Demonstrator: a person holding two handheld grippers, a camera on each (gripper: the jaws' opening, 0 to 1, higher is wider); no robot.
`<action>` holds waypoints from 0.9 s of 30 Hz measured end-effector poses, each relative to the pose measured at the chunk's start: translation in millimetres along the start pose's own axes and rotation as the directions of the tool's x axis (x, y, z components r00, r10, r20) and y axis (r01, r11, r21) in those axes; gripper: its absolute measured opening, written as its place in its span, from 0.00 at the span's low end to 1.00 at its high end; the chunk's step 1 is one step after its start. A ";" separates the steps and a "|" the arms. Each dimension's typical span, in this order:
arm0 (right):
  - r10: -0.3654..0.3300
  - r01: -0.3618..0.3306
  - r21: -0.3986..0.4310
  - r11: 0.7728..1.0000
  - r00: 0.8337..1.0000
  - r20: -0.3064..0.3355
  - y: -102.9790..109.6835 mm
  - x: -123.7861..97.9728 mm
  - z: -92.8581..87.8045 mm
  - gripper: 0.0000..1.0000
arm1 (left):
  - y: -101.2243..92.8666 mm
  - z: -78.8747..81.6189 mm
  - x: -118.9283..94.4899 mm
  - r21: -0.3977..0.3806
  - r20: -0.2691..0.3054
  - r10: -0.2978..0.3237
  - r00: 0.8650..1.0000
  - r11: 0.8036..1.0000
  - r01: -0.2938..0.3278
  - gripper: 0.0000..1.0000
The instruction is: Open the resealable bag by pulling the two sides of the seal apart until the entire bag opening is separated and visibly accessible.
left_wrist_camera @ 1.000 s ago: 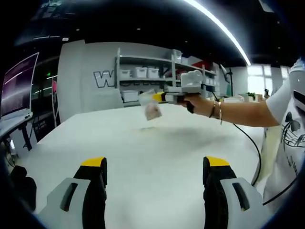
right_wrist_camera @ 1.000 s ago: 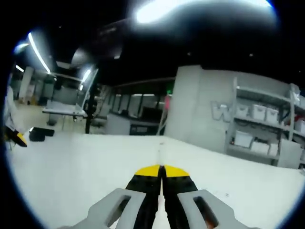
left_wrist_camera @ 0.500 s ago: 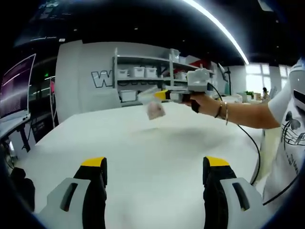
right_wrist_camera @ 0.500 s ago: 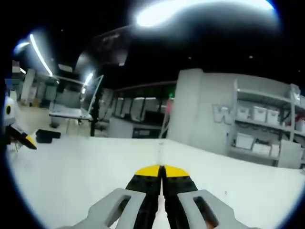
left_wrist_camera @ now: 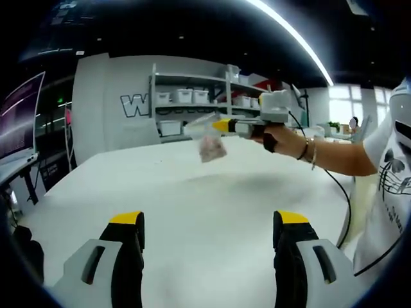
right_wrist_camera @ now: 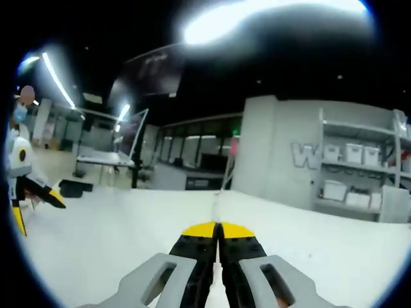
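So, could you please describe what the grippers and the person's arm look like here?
The left gripper has grey bodies and black jaws tipped yellow. The right gripper has the same grey body and yellow tips, with a black cable trailing from it. The person wears wrist bracelets and a white printed T-shirt.

Left hand-held gripper [left_wrist_camera: 209, 226] low over the worktop [left_wrist_camera: 192, 192], jaws wide apart. Right hand-held gripper [left_wrist_camera: 217, 126] raised above the worktop, arm outstretched, hand [left_wrist_camera: 273, 133] on its grip, jaws pressed together, pinching a bag [left_wrist_camera: 209, 142].
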State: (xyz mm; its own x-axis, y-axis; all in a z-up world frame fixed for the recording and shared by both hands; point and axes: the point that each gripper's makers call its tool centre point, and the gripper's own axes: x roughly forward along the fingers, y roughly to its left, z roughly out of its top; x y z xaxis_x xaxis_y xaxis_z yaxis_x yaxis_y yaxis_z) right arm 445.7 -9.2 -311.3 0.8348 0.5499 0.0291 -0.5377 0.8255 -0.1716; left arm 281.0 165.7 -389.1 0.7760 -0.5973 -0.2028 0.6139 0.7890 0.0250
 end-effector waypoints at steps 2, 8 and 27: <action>0.004 -0.004 0.000 1.000 1.000 0.003 2.9 -3.6 0.6 0.00 | 0.5 0.1 -0.8 0.002 0.000 0.002 1.000 1.000 -0.002 0.81; 0.012 -0.012 0.001 1.000 1.000 0.010 9.7 -15.8 0.6 0.00 | 1.3 -1.2 -2.0 -0.002 -0.001 0.004 1.000 1.000 -0.004 0.81; 0.057 -0.060 0.052 0.997 0.997 0.053 39.7 -49.0 9.0 0.00 | -4.6 -2.4 0.1 -0.005 -0.001 -0.016 1.000 1.000 0.016 0.80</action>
State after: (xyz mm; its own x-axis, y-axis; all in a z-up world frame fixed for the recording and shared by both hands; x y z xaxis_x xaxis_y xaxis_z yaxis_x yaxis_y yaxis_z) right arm 382.4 -2.2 -310.7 0.7950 0.6024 0.0713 -0.5925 0.7964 -0.1215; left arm 277.9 162.3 -391.6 0.7661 -0.6094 -0.2043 0.6252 0.7803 0.0166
